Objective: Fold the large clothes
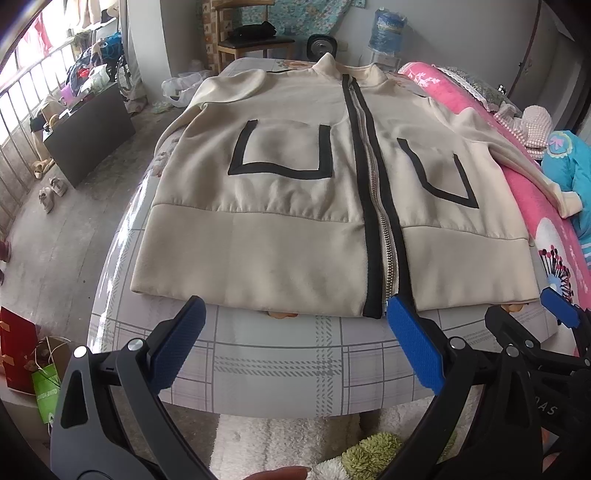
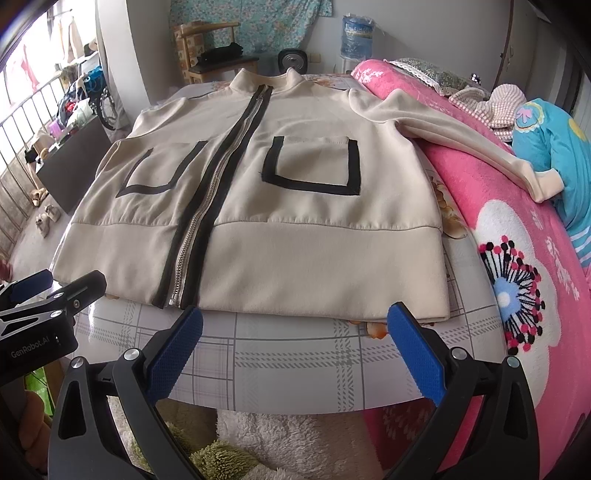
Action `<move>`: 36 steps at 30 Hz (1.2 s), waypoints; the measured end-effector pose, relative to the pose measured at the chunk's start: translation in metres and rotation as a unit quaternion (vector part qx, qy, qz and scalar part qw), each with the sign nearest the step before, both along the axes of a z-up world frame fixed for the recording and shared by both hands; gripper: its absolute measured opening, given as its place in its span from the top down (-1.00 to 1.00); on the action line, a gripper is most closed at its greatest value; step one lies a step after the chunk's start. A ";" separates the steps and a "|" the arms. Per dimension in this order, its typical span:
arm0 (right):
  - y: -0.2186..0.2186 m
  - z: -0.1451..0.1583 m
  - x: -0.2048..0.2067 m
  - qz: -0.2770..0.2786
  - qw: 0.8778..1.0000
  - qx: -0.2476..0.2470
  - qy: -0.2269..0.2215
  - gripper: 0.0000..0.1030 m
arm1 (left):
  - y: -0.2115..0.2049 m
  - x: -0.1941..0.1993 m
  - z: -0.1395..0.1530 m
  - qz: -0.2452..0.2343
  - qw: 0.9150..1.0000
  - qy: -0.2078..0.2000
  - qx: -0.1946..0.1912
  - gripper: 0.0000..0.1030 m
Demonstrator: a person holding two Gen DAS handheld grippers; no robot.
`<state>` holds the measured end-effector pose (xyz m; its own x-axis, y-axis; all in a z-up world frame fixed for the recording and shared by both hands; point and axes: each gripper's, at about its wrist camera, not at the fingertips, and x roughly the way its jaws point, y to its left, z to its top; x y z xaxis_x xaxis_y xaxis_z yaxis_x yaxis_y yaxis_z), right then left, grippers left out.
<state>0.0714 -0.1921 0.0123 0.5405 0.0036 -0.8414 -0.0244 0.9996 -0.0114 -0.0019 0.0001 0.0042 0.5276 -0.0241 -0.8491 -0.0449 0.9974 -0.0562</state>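
Your left gripper [image 1: 293, 319] and right gripper [image 2: 295, 325] both gape wide, empty, low in frame before the flat jacket [image 2: 258, 192]; folding hasn't begun, so reach the hem next.

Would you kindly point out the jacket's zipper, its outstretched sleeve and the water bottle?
zipper [image 1: 378, 206], left wrist view, on the metal teeth mid-length.
outstretched sleeve [image 2: 461, 129], right wrist view, mid-sleeve over the pink blanket.
water bottle [image 2: 357, 35], right wrist view, on its blue body.

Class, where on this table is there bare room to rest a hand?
Only the checked cloth strip between the jacket's hem and the table's near edge is bare. The jacket fills the rest; its right sleeve lies over the pink blanket.
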 end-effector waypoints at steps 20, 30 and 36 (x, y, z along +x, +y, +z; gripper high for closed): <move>0.003 0.006 0.000 0.002 1.000 -0.007 -0.009 -0.90 | 0.002 0.001 0.002 -0.004 1.000 -0.008 -0.005 -0.84; 0.004 0.006 -0.001 0.002 1.000 -0.007 -0.010 -0.90 | 0.002 0.000 0.003 -0.003 1.000 -0.005 -0.006 -0.84; 0.004 0.006 -0.001 0.002 1.000 -0.007 -0.009 -0.90 | 0.002 0.000 0.002 -0.003 1.000 -0.005 -0.006 -0.84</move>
